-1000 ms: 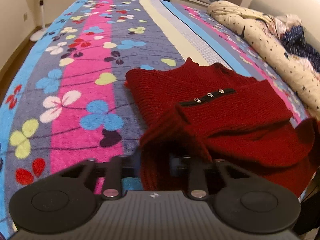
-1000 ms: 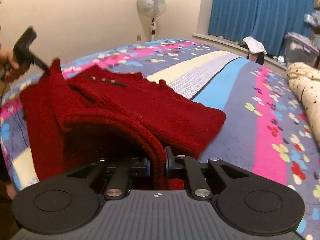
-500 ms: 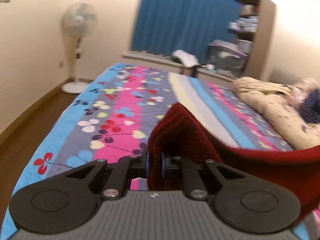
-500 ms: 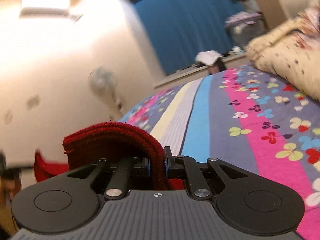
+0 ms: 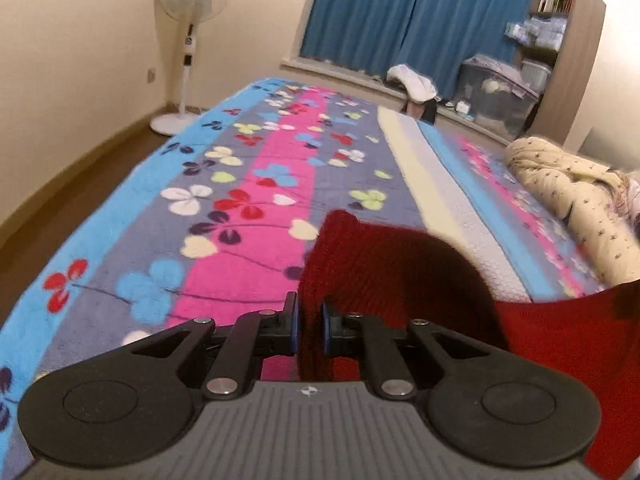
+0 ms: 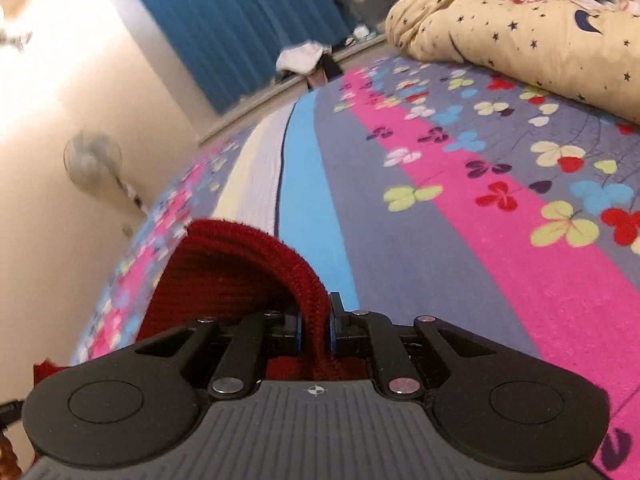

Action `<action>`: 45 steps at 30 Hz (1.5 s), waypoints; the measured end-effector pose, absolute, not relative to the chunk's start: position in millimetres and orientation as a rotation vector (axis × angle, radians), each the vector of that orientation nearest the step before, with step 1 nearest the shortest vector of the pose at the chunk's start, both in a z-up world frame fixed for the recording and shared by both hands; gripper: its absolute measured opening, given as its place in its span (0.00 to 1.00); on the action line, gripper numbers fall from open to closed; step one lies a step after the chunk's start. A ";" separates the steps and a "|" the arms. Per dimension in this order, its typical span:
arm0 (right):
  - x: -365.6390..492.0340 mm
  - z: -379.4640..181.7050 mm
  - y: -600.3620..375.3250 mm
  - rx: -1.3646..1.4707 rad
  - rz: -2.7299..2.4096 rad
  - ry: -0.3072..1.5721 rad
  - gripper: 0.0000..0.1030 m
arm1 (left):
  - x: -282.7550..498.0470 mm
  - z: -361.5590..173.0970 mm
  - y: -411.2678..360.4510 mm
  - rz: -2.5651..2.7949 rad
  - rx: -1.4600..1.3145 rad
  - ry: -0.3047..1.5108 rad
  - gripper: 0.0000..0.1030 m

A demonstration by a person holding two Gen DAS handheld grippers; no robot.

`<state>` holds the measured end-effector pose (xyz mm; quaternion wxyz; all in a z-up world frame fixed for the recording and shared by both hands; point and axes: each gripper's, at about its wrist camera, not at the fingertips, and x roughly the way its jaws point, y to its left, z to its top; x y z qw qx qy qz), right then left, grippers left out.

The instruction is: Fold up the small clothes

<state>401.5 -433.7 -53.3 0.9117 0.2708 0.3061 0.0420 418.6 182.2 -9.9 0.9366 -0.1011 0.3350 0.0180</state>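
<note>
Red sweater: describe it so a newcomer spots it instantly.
Start at the bed's flowered striped blanket. Just above its near end, the red sweater hangs pinched in the jaws of both grippers. It is the only dark red ribbed knit; the cream star-print quilt lies bunched at the right.

Dark red knit sweater (image 5: 400,272), lifted

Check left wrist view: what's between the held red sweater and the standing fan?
Only the flowered bedspread, then a strip of wooden floor before the fan. Nothing lies on that stretch past the red sweater in the left gripper.
</note>
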 end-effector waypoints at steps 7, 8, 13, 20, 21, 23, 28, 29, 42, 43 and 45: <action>415.6 -94.7 -449.1 0.671 -0.033 0.887 0.12 | 428.6 -28.8 168.6 0.035 -0.157 0.867 0.12; 412.8 -94.2 -445.5 0.652 -0.030 0.884 0.12 | 427.5 -28.0 168.9 0.032 -0.165 0.867 0.12; 403.3 -80.1 -448.3 0.663 0.032 0.784 0.13 | 414.5 -13.4 174.8 -0.005 -0.203 0.781 0.17; 374.4 -72.8 -450.3 0.583 -0.014 0.881 0.50 | 384.8 -10.3 195.7 0.000 -0.398 0.953 0.56; 367.2 -74.2 -449.0 0.572 0.008 0.927 0.50 | 374.6 -12.6 195.0 -0.018 -0.410 1.004 0.56; 351.7 -75.1 -445.5 0.550 0.049 0.988 0.51 | 352.4 -14.8 192.8 -0.049 -0.428 1.057 0.56; 314.5 -70.1 -438.4 0.541 0.066 1.021 0.56 | 306.9 -20.9 181.7 -0.091 -0.435 1.085 0.20; 309.6 -68.8 -438.3 0.540 0.063 1.020 0.51 | 305.6 -19.7 178.8 -0.113 -0.412 1.080 0.15; 274.0 -84.6 -447.8 0.555 -0.017 1.080 0.13 | 272.4 -26.0 160.0 -0.093 -0.183 1.122 0.16; 272.5 -78.3 -445.0 0.528 -0.006 1.048 0.13 | 268.6 -21.7 159.6 -0.093 -0.185 1.102 0.18; 264.6 -62.4 -441.5 0.487 0.009 0.967 0.16 | 259.7 -8.8 162.3 -0.082 -0.170 1.026 0.18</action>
